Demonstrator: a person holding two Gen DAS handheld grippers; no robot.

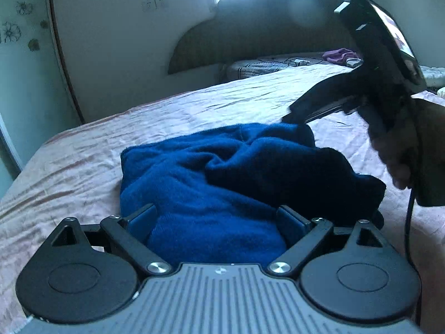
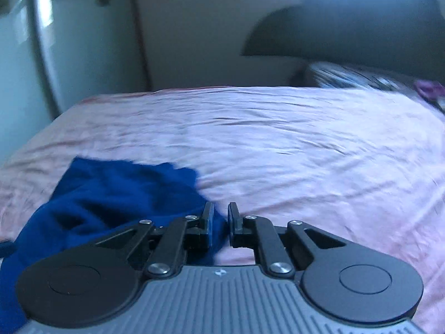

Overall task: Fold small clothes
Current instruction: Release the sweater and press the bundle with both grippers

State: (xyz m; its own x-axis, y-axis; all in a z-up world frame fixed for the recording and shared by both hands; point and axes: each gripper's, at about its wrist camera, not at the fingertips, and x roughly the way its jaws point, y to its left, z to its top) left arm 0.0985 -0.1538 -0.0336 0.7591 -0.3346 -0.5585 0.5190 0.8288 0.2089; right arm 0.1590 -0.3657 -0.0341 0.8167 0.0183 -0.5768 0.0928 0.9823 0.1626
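A blue garment (image 1: 222,178) lies bunched on the bed (image 1: 83,150), on its pink sheet and toward the near left corner, well short of the headboard (image 1: 250,44). The left gripper (image 1: 219,220) is spread wide, its fingers straddling the cloth's near edge with fabric filling the gap but not pinched. The right gripper (image 2: 221,222) is nearly clenched, a narrow slit between its fingers, with a bit of the blue cloth at the left finger; whether it actually pinches the fabric cannot be told from the blurred right wrist view. Only the left wrist view shows the right gripper from outside, its tip at the garment's far edge, and a purple cloth (image 1: 340,55) by the headboard.
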